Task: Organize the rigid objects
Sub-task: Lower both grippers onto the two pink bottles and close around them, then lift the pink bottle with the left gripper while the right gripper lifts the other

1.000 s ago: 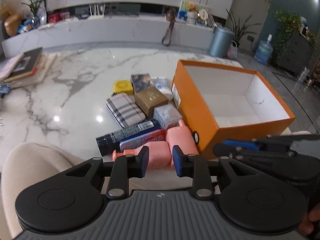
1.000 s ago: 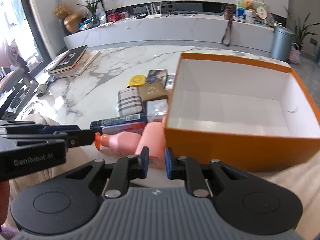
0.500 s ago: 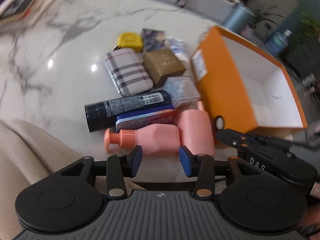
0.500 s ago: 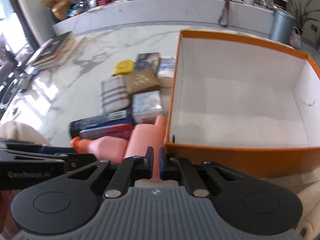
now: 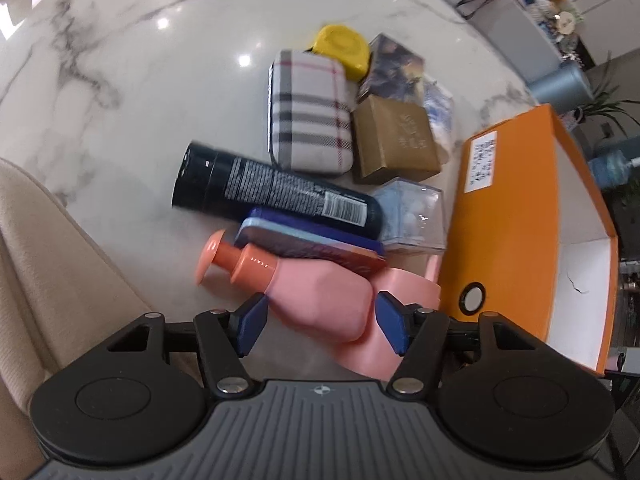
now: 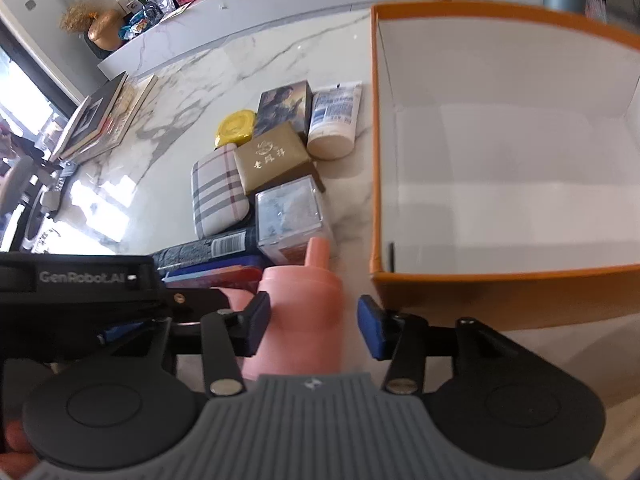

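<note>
Left wrist view: the left gripper (image 5: 318, 322) is spread around the pink plastic pump bottle (image 5: 308, 288) lying nearest in the cluster; it should close squarely across the body.

Right wrist view: the right gripper (image 6: 314, 326) is spread around the second pink bottle (image 6: 302, 312), just left of the empty orange cardboard box (image 6: 480, 288).

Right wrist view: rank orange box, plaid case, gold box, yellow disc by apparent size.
1. orange box, by far the largest.
2. plaid case.
3. gold box, close to the plaid case, so that order is unsure.
4. yellow disc, smallest, also farthest.
</note>
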The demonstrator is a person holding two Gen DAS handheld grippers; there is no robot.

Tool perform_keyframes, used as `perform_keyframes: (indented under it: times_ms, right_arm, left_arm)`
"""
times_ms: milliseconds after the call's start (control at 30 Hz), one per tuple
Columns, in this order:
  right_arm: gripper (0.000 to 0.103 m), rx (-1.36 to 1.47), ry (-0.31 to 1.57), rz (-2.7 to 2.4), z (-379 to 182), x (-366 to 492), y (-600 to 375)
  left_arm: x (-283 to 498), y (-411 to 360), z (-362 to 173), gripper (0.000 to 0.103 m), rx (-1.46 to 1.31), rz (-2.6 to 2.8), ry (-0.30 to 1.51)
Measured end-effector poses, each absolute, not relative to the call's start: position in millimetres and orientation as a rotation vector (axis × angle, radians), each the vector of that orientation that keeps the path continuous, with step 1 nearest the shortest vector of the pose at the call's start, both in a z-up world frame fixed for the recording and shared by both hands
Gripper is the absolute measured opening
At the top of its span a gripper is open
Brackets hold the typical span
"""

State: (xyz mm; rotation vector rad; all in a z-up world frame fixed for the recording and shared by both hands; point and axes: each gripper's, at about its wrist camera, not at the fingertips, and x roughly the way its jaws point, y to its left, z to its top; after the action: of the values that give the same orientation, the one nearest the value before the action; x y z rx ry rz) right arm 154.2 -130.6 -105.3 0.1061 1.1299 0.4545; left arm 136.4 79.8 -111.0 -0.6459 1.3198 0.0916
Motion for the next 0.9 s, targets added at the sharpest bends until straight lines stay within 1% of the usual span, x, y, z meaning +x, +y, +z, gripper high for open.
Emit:
perform_keyframes:
  times_ms: [67,300,367,433,500,733,900]
  right_arm:
    - [0.053,0.113,1.143,0.471,-109,155,-128]
    - [0.056,0.141,1.172,0.486,-118,156,-127]
    - [0.057,0.151,1.175,0.488,-119,156,-129]
    - [0.057,0.149,1.176,0.487,-119,156,-130]
    - [0.057,0.140,1.180,0.483,-118,154,-132]
    - [0.056,0.099,1.199,0.435,-113,142,-148]
    - [0.059,0.108,1.245,0.439,-119,135,-158]
  left_arm:
    - [138,79,-116,0.072,-0.658,0.115,1.336]
    - [145,78,-132,0.081,-0.709,0.164,1.332]
    - [147,77,-136,0.081,-0.706,0.158,1.327]
    - [145,75,-136,0.077,-0.689,0.139,1.331]
    - [144,71,-133,0.075,-0.643,0.111,1.348]
    - [135,43,-121,0.075,-0.321,-0.036,1.376]
    - [133,34,-117,0.075,-0.185,-0.133,1.343]
